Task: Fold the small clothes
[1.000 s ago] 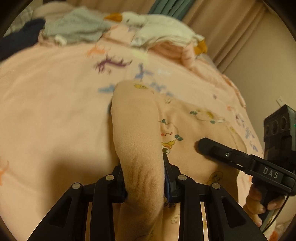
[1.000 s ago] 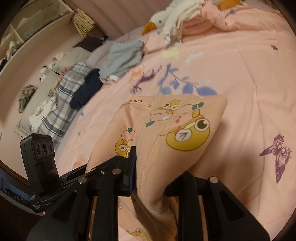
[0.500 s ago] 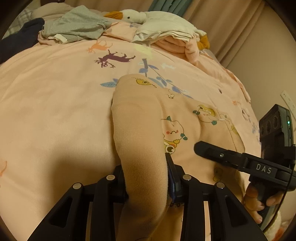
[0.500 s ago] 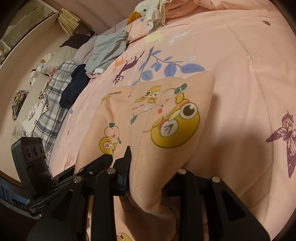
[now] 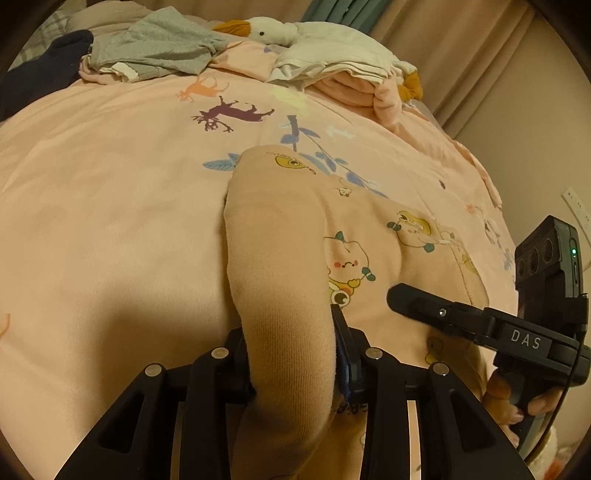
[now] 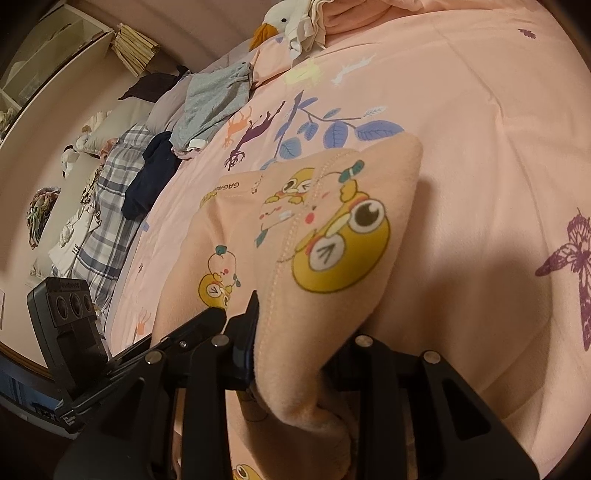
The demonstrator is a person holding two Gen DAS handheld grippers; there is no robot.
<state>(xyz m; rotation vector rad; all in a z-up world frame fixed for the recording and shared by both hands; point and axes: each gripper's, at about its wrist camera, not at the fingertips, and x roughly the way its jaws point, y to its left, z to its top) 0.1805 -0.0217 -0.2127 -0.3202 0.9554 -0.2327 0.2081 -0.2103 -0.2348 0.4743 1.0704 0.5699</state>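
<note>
So we've got the peach kids' garment (image 5: 288,258) with the cartoon prints lying on the pink bedspread (image 5: 110,206), its near edge lifted. Our left gripper (image 5: 291,354) is clamped on a thick fold of it, jaws having just eased a bit wider with the fabric between them. Our right gripper (image 6: 295,343) is pinching the other corner, cloth bunched between its fingers. From the left view we see the right gripper's finger lying over the garment. Plush duck (image 5: 273,31) and grey clothes (image 5: 162,51) sit further up the bed.
</note>
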